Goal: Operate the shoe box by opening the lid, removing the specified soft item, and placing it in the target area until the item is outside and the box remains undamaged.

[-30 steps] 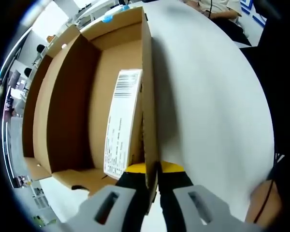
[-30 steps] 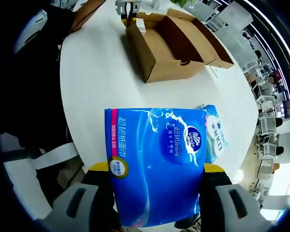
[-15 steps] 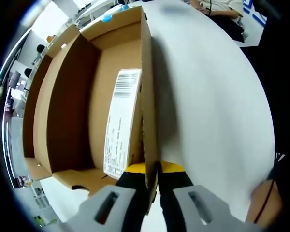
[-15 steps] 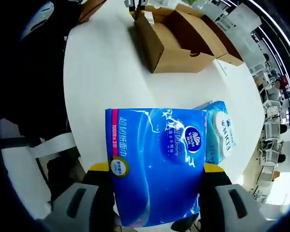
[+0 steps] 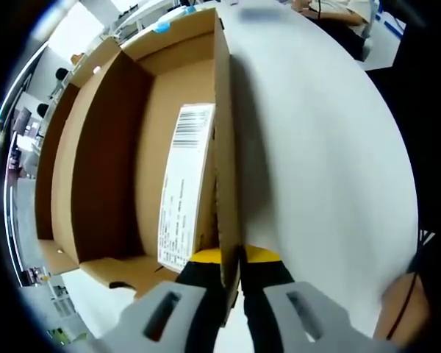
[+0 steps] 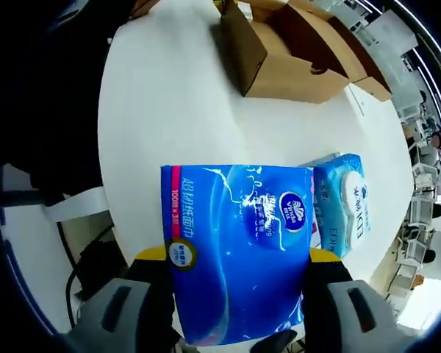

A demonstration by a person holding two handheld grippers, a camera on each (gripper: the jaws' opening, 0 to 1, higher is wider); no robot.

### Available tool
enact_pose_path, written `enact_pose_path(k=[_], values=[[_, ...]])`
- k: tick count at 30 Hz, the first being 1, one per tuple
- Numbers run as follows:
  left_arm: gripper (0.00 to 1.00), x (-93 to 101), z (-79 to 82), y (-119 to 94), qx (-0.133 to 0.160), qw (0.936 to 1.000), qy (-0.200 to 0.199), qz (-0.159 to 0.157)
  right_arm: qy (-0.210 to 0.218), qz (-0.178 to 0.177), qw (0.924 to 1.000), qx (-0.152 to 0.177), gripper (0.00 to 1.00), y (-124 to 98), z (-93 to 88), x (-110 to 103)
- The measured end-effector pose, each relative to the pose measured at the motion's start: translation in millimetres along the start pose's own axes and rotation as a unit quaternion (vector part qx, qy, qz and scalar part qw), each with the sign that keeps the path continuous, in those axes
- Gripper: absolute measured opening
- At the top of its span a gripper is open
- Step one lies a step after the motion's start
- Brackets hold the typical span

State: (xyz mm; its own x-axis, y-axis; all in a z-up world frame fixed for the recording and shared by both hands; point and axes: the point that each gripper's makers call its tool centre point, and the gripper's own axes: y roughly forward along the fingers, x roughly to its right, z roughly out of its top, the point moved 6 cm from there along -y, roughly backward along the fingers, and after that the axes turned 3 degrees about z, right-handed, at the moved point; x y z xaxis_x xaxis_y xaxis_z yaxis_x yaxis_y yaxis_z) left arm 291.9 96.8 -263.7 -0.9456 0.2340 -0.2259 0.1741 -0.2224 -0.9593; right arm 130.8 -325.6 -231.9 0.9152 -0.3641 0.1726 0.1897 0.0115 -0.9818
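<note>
Two grippers are at work. In the left gripper view, the left gripper (image 5: 232, 266) has its jaws pressed together on the near end of a side wall of the brown cardboard shoe box (image 5: 114, 154), one yellow-tipped jaw inside the wall and one outside. The box stands open on the white table (image 5: 316, 147), its floor bare apart from a white barcode label (image 5: 182, 187) stuck to the inner face of the pinched wall. Its lid flap (image 5: 55, 125) is folded out to the left.

In the right gripper view, the right gripper (image 6: 237, 259) pinches a blue soft tissue pack (image 6: 239, 250) between its jaws, the pack held out in front of the camera and clear of the box. Just to the right of it, partly hidden behind its edge, a light blue wipes pack (image 6: 345, 213) lies on the table near the right edge. Well beyond, at the far side of the table, sits the open shoe box.
</note>
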Motion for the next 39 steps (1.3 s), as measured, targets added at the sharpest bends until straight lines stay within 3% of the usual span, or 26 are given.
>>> enact_pose_path(k=[9, 16, 39], values=[[0.06, 0.3, -0.2, -0.1, -0.002, 1.0000, 0.001, 0.002, -0.062, 0.026, 0.9976, -0.017, 0.70, 18.7, -11.4, -0.8], [0.06, 0.3, -0.2, 0.0, -0.001, 1.0000, 0.003, 0.002, -0.082, 0.041, 0.9957, -0.017, 0.70, 32.0, -12.5, 1.5], [0.06, 0.0, 0.1, 0.3, -0.001, 1.0000, 0.005, 0.002, -0.097, 0.040, 0.9945, -0.004, 0.70, 48.3, -13.6, 10.1]])
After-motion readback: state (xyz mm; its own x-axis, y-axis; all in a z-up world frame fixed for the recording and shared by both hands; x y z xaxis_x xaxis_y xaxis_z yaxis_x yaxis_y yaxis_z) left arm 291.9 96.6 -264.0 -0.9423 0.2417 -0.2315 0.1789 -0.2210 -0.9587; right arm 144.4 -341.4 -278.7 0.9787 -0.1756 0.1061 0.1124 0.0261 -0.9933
